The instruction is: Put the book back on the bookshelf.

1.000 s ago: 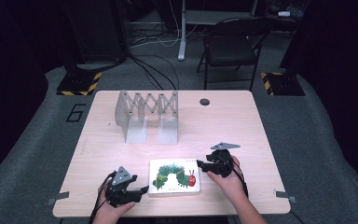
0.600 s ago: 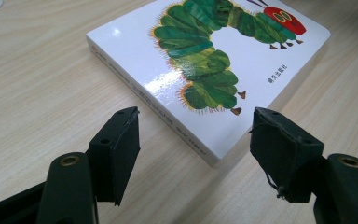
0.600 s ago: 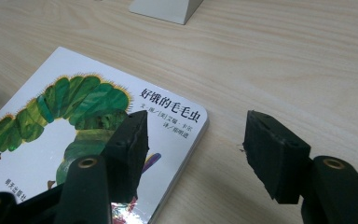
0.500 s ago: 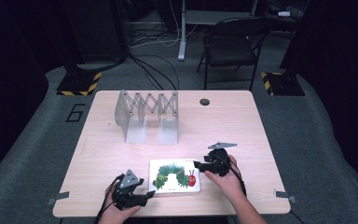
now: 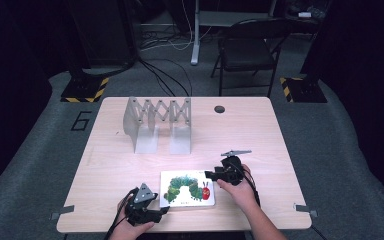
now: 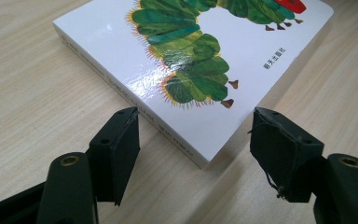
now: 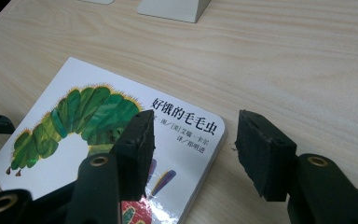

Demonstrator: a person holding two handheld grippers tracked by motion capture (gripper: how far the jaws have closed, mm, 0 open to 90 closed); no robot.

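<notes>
A white board book with a green caterpillar on its cover lies flat near the table's front edge. My left gripper is at the book's near left corner. In the left gripper view it stands open, its jaws either side of that corner of the book, just short of it. My right gripper is at the book's far right corner. In the right gripper view it is open, one jaw over the cover of the book, the other beyond its edge over bare wood.
A grey expanding file rack stands upright at the middle back of the wooden table; one of its feet shows in the right gripper view. A round hole is at the back right. A folding chair stands behind.
My left gripper has slid right, closing in on the book's near left corner. My right gripper has shifted slightly left at the far right corner. The book has stayed put.
</notes>
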